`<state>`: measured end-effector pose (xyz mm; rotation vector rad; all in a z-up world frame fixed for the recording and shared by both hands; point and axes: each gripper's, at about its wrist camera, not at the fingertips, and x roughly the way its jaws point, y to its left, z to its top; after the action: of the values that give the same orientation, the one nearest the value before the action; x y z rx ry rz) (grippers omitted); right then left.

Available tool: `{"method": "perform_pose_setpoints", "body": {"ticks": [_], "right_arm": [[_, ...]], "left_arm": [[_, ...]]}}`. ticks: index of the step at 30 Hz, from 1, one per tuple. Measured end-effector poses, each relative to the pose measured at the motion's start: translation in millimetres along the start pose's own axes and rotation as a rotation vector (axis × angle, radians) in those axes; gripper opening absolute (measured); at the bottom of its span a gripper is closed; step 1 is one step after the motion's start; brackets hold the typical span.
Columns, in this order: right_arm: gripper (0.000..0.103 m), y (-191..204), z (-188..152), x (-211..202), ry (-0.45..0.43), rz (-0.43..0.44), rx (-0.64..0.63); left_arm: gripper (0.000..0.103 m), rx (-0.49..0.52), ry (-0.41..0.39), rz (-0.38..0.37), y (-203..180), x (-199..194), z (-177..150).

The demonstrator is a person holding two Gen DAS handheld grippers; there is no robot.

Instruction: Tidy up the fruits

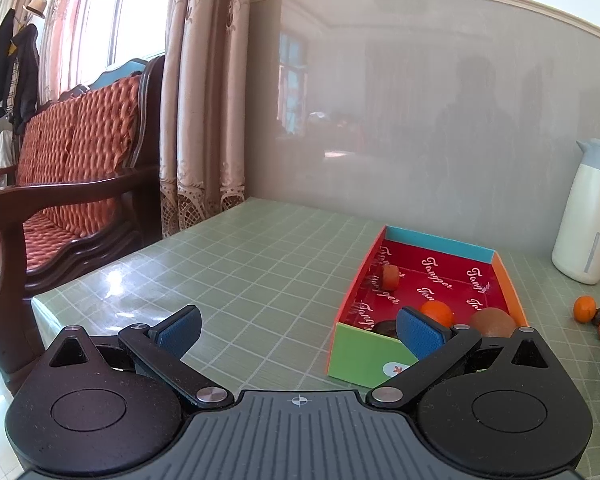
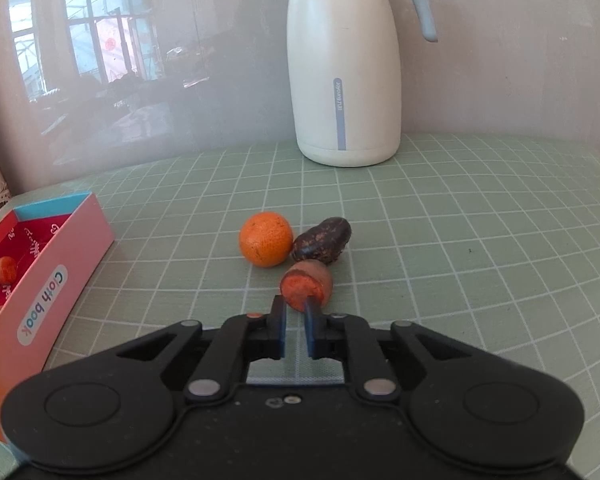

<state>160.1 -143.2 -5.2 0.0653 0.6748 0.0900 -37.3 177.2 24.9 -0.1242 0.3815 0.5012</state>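
My right gripper (image 2: 296, 308) is shut on the near end of a cut, orange-fleshed fruit piece (image 2: 306, 284) that rests on the green checked tablecloth (image 2: 460, 240). Just behind the piece lie a whole orange (image 2: 266, 244) and a dark brown fruit (image 2: 322, 240), touching each other. The colourful box (image 1: 428, 276) with a red floor holds another cut piece (image 1: 390, 276), an orange (image 1: 438, 312), a brown fruit (image 1: 494, 322) and a dark fruit (image 1: 386, 328). My left gripper (image 1: 300, 332) is open and holds nothing, at the box's near green end.
A white jug (image 2: 344, 72) with a grey-blue lid and handle stands against the wall behind the loose fruits. The box (image 2: 40, 280) lies left of my right gripper. A wooden sofa (image 1: 60, 168) with red cushions and curtains stand beyond the table's left edge.
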Motion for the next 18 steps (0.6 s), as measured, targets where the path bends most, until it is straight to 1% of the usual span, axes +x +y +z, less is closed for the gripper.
{"method": "perform_pose_setpoints", "body": {"ticks": [1,4,8,12,14,15,16,17,18], "right_arm": [[0.023,-1.7,0.4,1.0,0.003,-0.002,0.005],[0.022,-5.9,1.0,5.4,0.015,0.005,0.030],[0.021,-3.0,2.7,10.2,0.016,0.006,0.028],[0.027,0.5,4.2,14.1,0.021,0.001,0.023],[0.035,3.1,5.2,16.4,0.023,-0.009,0.004],[0.047,4.7,6.0,17.7,0.023,-0.016,-0.007],[0.065,6.0,6.7,19.0,0.022,-0.029,-0.019],[0.072,6.8,7.1,19.7,0.020,-0.041,-0.027],[0.068,6.9,7.1,19.5,0.011,-0.043,-0.031]], "left_arm": [[0.103,0.001,0.000,-0.001,-0.4,0.0,0.0],[0.103,0.006,0.005,-0.006,-1.8,1.4,0.5],[0.103,0.006,0.008,-0.006,-2.1,2.5,0.4],[0.103,0.008,0.009,-0.002,-2.3,2.7,-0.3],[0.103,0.010,0.010,0.000,-2.6,2.4,-0.7],[0.103,0.011,0.010,0.000,-2.9,2.5,-0.8],[0.103,0.013,0.010,0.000,-2.9,2.6,-0.7],[0.103,0.015,0.010,0.000,-3.7,2.5,-0.7],[0.103,0.017,0.010,0.000,-4.3,2.5,-1.0]]}}
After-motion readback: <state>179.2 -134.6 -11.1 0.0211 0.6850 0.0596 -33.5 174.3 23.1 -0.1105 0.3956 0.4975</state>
